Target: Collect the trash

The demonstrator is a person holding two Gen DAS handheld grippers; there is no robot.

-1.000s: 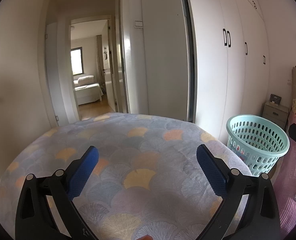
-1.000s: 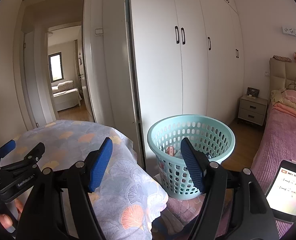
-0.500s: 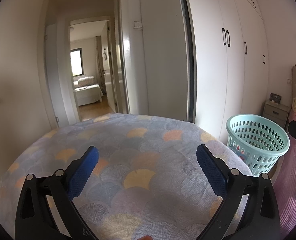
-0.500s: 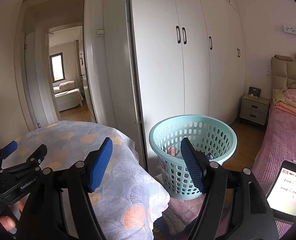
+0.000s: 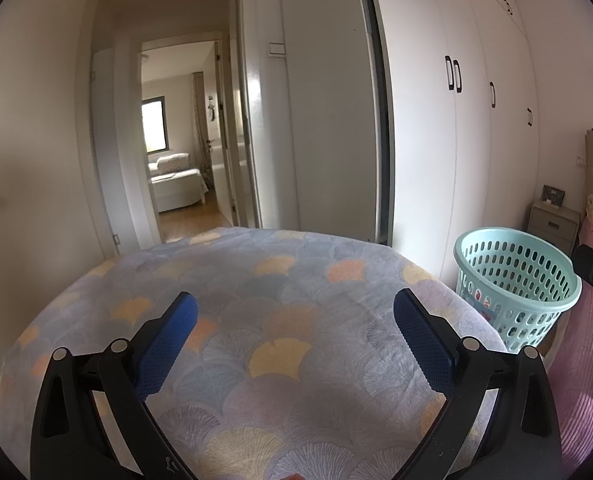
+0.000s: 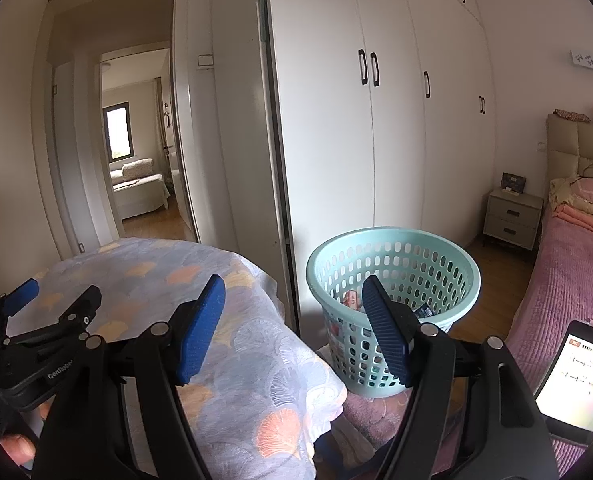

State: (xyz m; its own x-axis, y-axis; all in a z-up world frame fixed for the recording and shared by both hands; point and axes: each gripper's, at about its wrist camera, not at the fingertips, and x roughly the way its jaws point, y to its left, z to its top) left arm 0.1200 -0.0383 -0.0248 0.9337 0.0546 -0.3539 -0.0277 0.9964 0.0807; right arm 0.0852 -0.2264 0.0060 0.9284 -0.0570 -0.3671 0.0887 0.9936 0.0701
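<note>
A pale turquoise perforated basket (image 6: 392, 264) stands on the floor right of the table, and it also shows in the left wrist view (image 5: 516, 280). Inside lie a red-and-white packet (image 6: 352, 298) and a dark wrapper (image 6: 422, 312). My left gripper (image 5: 294, 308) hovers open over the cloth-covered table (image 5: 296, 264) with nothing between its blue pads. My right gripper (image 6: 294, 286) is open too, held above the table's right edge and facing the basket, and it is empty. The left gripper (image 6: 56, 296) appears at the left of the right wrist view.
White wardrobe doors (image 6: 368, 140) rise behind the basket. An open doorway (image 5: 184, 140) leads to another room. A nightstand (image 6: 512, 216) and a pink bed (image 6: 568, 264) are at the right. A lit screen (image 6: 576, 376) leans at the lower right.
</note>
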